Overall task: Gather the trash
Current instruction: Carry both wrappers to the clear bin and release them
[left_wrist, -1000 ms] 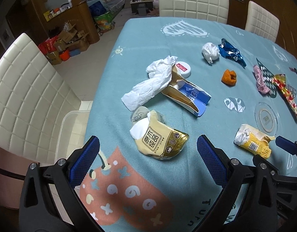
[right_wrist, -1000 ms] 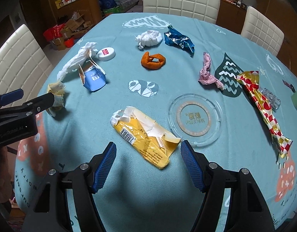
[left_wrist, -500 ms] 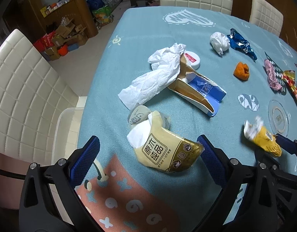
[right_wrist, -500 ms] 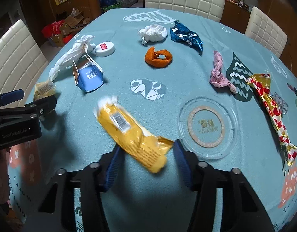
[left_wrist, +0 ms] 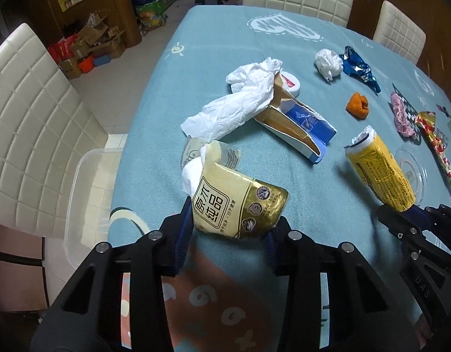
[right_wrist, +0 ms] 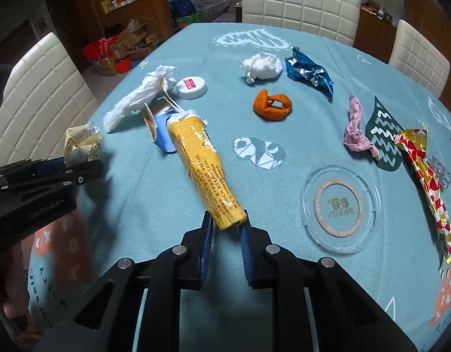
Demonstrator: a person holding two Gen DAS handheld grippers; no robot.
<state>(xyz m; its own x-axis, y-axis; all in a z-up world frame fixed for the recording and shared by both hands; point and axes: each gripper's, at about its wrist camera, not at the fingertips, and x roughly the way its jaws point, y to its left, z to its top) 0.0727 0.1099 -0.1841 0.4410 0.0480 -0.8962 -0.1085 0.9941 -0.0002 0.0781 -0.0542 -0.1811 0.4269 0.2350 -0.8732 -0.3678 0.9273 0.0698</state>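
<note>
My left gripper [left_wrist: 230,223] is shut on a cream and gold snack bag [left_wrist: 237,205] and holds it just above the blue tablecloth [left_wrist: 213,29]. It also shows in the right wrist view [right_wrist: 81,143]. My right gripper [right_wrist: 225,228] is shut on the end of a yellow wrapper [right_wrist: 202,164], lifted off the table; the wrapper also shows in the left wrist view [left_wrist: 381,173]. More trash lies beyond: a white tissue [left_wrist: 240,102], a torn blue carton [left_wrist: 301,126], a white lid [right_wrist: 191,87], a crumpled tissue ball [right_wrist: 262,66], an orange peel [right_wrist: 272,105].
A clear plastic bin [left_wrist: 90,199] sits on a white chair [left_wrist: 31,111] left of the table. A blue foil wrapper [right_wrist: 310,72], a pink wrapper [right_wrist: 356,129], a red-checked wrapper [right_wrist: 428,176] and a clear round lid [right_wrist: 340,208] lie to the right. Chairs stand at the far end.
Both grippers have closed: the left on the cream and gold bag, the right on the yellow wrapper. Both pieces now sit lifted off the cloth.
</note>
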